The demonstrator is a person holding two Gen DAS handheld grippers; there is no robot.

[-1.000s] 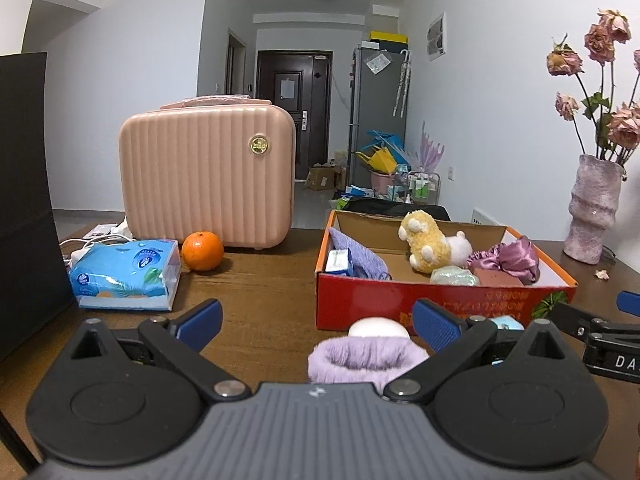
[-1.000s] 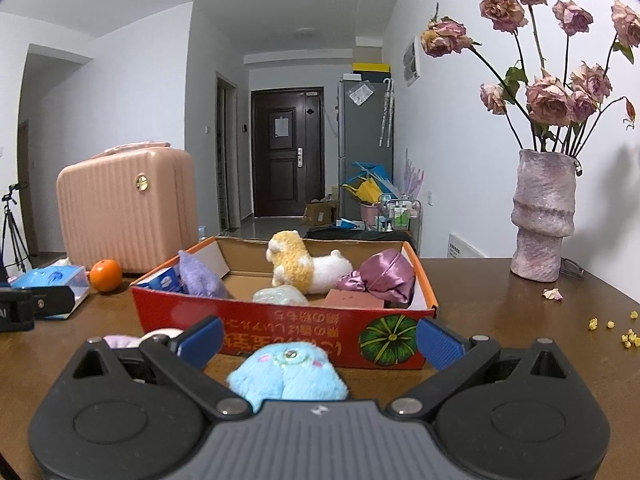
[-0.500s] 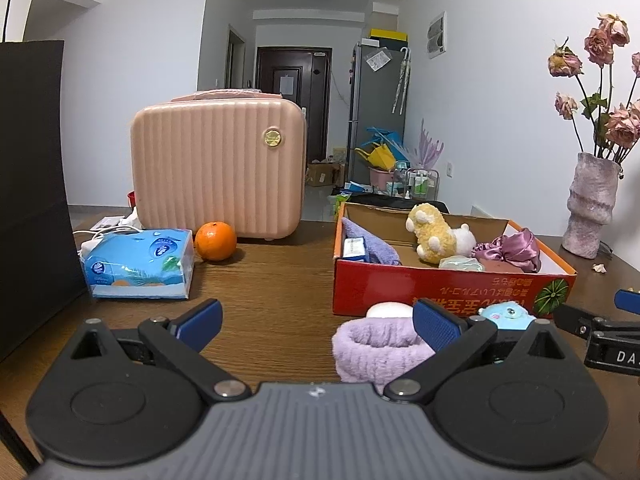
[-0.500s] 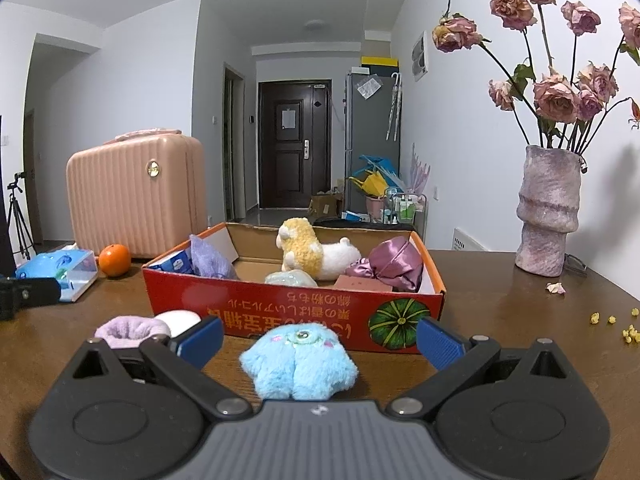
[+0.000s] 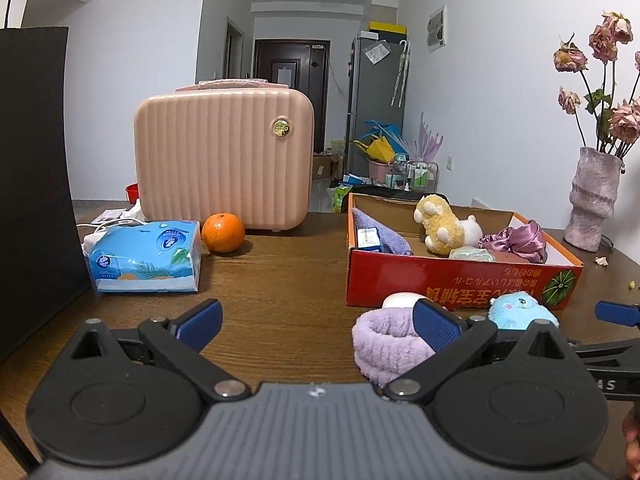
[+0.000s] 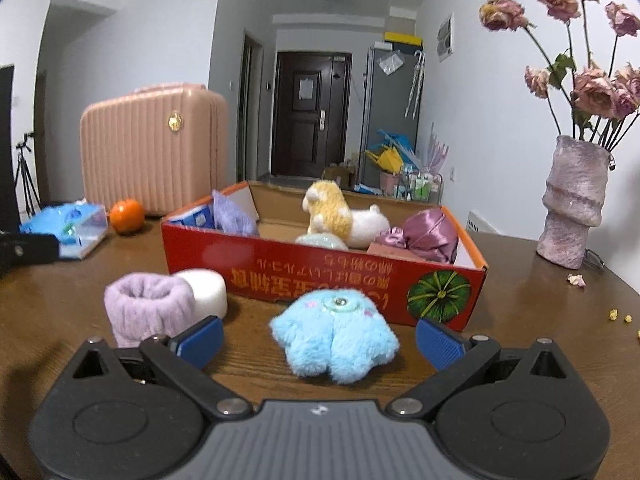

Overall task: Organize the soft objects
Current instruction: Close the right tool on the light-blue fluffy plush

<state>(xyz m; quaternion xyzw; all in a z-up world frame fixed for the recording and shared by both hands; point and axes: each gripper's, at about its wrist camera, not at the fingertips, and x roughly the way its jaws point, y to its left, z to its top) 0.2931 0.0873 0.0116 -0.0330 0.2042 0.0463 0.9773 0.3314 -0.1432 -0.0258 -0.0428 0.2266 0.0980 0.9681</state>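
1. While both hand-held grippers hover low over a brown wooden table [image 6: 540, 320], three soft items lie loose in front of a red cardboard box [image 6: 320, 276].
2. Left gripper [image 5: 316, 326]: jaws spread wide and holding nothing, with bare tabletop between the blue pads; a lilac knitted cuff [image 5: 388, 340] sits just beside its right-hand finger, partly behind the pad.
3. Right gripper [image 6: 318, 338]: likewise wide open and empty, its fingers flanking a fluffy blue plush [image 6: 334, 340] without touching it.
4. On the table, a white foam-like roll [image 6: 204, 286] rests against the lilac cuff, close to the box's front wall.
5. Inside the box: a yellow-and-white plush animal [image 6: 336, 214], a purple satin scrunchie [image 6: 428, 234], a folded lilac cloth [image 6: 232, 216], a small blue packet [image 6: 196, 216] and a pale green item [image 6: 322, 240].
6. Farther left stand a pink ribbed case [image 5: 224, 160], an orange [image 5: 223, 232] and a blue tissue pack [image 5: 146, 256]; a mauve vase [image 6: 572, 200] of dried roses stands at right.
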